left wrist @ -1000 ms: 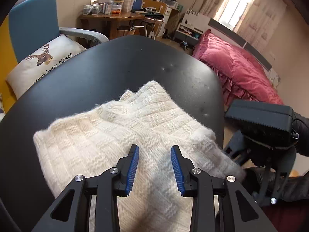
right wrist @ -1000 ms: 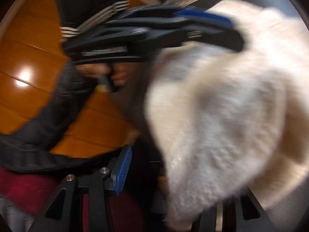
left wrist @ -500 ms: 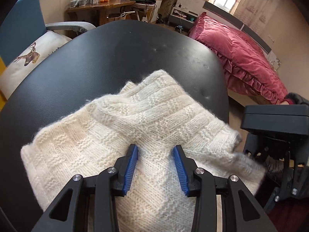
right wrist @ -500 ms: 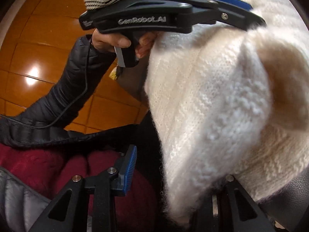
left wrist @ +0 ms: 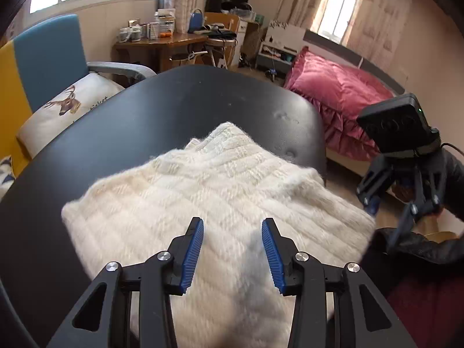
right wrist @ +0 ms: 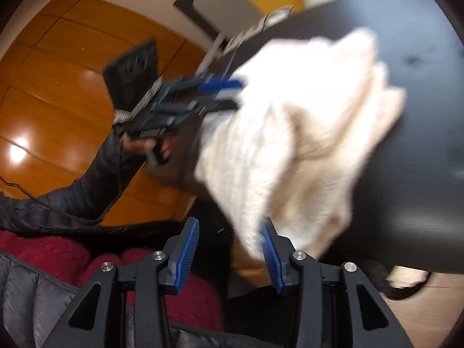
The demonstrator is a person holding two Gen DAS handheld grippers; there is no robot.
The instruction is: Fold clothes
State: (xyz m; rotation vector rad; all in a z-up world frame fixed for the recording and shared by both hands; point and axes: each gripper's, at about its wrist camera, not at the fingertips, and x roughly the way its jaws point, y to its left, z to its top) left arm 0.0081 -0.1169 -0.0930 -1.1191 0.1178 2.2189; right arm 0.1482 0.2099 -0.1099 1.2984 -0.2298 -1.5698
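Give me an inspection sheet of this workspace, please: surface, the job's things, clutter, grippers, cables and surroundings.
Surface: black table, dark and bare around the knit.
Job's things: white sweater lies folded on the table, its near edge hanging over the rim.
Clutter: nothing seen on the table.
Grippers: left gripper open above the sweater, nothing pressed between its pads; right gripper open, beside the sweater's hanging corner, just been opening.
Cables: a thin black lead runs along the dark sleeve.
Surroundings: blue armchair with a deer cushion, wooden desk, pink bed, wooden floor.
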